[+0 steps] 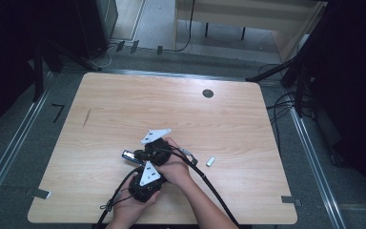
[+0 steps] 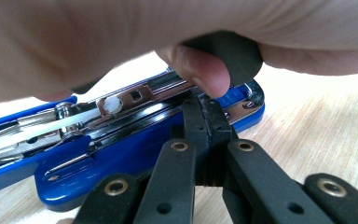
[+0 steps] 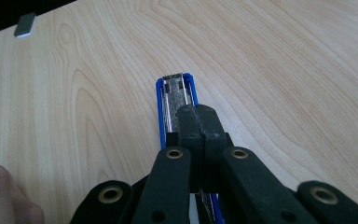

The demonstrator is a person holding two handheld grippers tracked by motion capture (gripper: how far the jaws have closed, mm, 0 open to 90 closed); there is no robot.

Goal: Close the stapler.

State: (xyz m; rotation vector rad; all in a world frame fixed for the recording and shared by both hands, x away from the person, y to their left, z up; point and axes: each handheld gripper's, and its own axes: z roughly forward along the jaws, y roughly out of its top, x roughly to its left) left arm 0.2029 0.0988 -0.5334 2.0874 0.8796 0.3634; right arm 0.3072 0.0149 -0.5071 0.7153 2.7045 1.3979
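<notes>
Blue and metal, the opened stapler (image 2: 121, 140) lies on the wooden bench (image 1: 171, 105), near its front edge, between the two hands. In the left gripper view the left claw (image 2: 206, 109) has its jaws pressed together, with the tips against the stapler's metal rail; a thumb (image 2: 200, 70) rests just above them. In the right gripper view the right claw (image 3: 199, 116) is also closed, with its tips on the stapler's open channel. A small grey staple strip (image 1: 210, 161) lies apart, to the right.
</notes>
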